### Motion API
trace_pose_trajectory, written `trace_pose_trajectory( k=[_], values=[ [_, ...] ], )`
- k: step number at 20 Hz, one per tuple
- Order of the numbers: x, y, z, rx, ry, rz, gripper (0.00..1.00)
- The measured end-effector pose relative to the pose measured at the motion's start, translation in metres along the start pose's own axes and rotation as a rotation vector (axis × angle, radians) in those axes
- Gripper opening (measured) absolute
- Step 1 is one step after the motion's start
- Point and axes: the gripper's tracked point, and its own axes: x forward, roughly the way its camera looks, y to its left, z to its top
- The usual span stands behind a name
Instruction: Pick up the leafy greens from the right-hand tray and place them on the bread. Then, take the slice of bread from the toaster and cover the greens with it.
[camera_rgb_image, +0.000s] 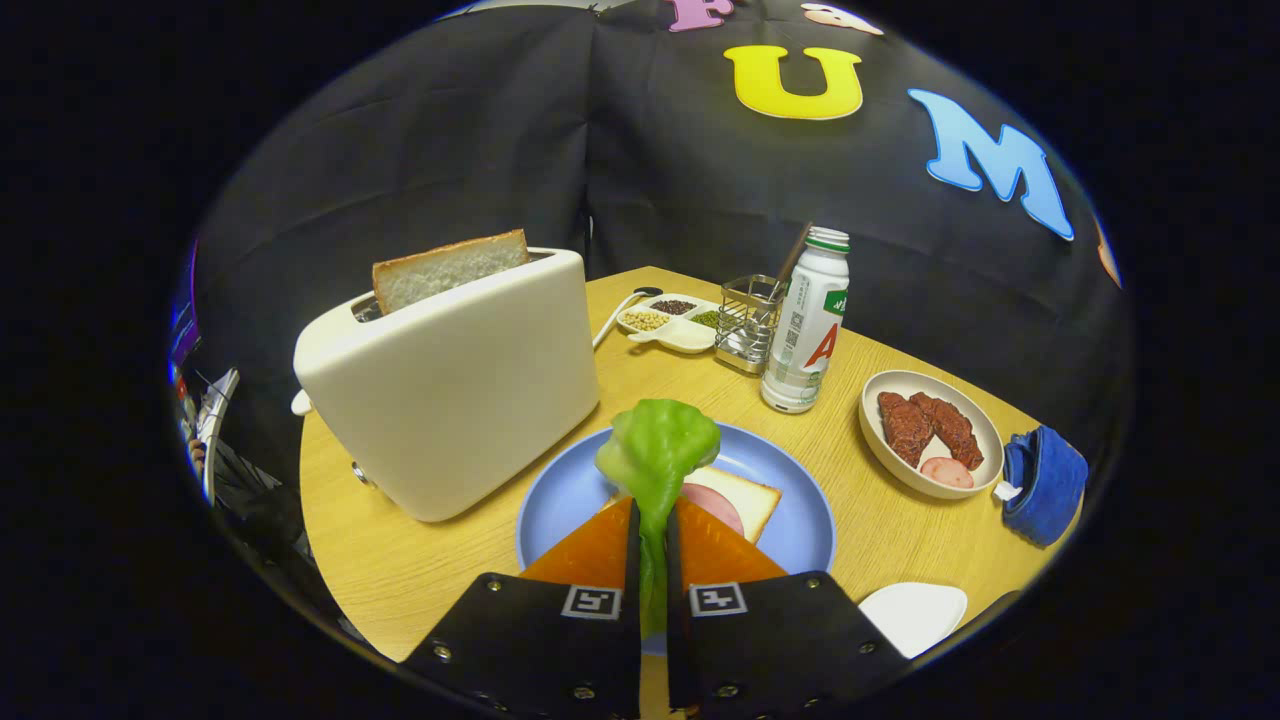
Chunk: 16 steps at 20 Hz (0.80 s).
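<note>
— What sort of place is it?

— A recording booth dressed as a breakfast table. A black cloth wall (480, 150) closes off the far side, behind a wooden table (400, 570).

— And what makes it look like a kitchen?

— A cream toaster (450, 390) stands on the left with a slice of bread (450, 268) in its slot. A blue plate (790, 500) lies near. On the far side there are a divided dish of grains (672, 322), a wire cutlery holder (748, 322) and a white bottle (808, 322). On the right is a bowl of meat (930, 435).
</note>
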Motion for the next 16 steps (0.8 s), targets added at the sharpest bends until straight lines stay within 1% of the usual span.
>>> trace_pose_trajectory(
  k=[1, 2, 4, 5, 6, 8, 11, 16],
  values=[
    [0.003, -0.005, -0.001, -0.005, 0.009, -0.017, 0.12],
    [0.003, -0.006, -0.004, -0.005, 0.018, -0.015, 0.14],
    [0.000, -0.011, -0.005, -0.003, 0.025, -0.026, 0.22],
    [0.002, -0.017, -0.006, -0.010, 0.024, -0.040, 0.35],
    [0.000, -0.022, -0.004, -0.016, 0.018, -0.056, 0.40],
    [-0.004, -0.030, 0.000, -0.016, 0.006, -0.084, 0.39],
    [-0.009, -0.030, 0.007, -0.014, -0.017, -0.072, 0.82],
    [-0.022, -0.027, 0.020, 0.032, -0.081, -0.075, 0.82]
  ],
)
